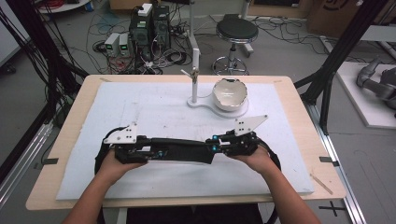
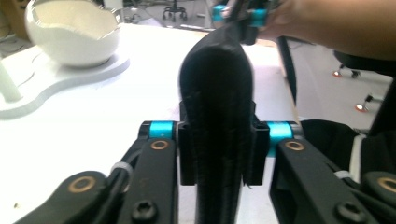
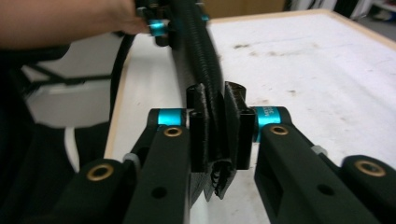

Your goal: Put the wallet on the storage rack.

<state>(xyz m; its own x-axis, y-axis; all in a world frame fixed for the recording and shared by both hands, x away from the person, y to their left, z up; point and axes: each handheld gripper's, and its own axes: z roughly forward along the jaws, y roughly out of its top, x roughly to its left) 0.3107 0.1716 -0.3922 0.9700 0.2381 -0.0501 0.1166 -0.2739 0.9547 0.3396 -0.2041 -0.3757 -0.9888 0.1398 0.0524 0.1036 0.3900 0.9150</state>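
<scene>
High view: black fabric strip (image 1: 184, 151) stretched level between left tongs (image 1: 152, 151) and right tongs (image 1: 215, 145), each clamped on one end.

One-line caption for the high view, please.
Left hand-held gripper and right hand-held gripper each clamp an end of a black fabric piece above the white mat.

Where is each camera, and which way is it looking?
High view: above the person's side, looking down on the table; forearms, both hands, left gripper, right gripper.
Left gripper view: rides the left gripper, looks along its jaws shut on the black thing toward the bowl.
Right gripper view: rides the right gripper, looks along the black thing toward the other hand.
All share the black thing.
</scene>
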